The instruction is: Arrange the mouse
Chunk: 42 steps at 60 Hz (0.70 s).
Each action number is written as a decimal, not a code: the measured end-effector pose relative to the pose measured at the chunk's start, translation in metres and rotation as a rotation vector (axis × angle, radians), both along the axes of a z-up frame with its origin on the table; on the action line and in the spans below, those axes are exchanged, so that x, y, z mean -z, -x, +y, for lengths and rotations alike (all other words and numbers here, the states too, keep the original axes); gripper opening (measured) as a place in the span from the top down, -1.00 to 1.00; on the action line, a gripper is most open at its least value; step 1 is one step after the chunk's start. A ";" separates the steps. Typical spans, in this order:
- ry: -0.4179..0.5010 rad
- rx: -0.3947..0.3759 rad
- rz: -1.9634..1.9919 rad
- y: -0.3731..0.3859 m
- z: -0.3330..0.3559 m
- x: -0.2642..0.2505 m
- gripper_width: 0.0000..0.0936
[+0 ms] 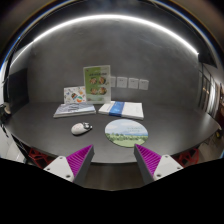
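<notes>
A small white and grey mouse (pixel 81 128) lies on the dark table (pixel 170 125), beyond my fingers and a little to the left. Just right of it lies a round mouse mat (pixel 127 132) with a green landscape print, apart from the mouse. My gripper (pixel 112 160) is open and empty, well back from both, with its magenta pads (pixel 79 159) spread wide and nothing between them.
Behind the mouse lie a booklet (pixel 74 110) and a blue and white book (pixel 122 109). Two upright cards (pixel 96 82) stand at the back by the grey wall. Wall sockets (pixel 131 83) sit to their right.
</notes>
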State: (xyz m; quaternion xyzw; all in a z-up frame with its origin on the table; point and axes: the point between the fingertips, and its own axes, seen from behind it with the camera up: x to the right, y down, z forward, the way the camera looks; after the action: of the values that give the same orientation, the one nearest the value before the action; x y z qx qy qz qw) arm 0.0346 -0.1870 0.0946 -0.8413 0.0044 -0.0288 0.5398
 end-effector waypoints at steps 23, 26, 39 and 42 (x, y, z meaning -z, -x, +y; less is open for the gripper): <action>0.073 -0.261 0.091 0.099 0.080 0.060 -0.78; 0.090 -0.286 0.093 0.120 0.094 0.070 -0.78; 0.173 -0.226 0.047 0.153 0.158 0.105 -0.79; 0.189 -0.202 0.060 0.159 0.169 0.105 -0.78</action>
State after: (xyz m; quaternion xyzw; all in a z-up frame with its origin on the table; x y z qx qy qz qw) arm -0.1241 -0.0181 -0.0106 -0.8850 -0.0668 0.0506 0.4579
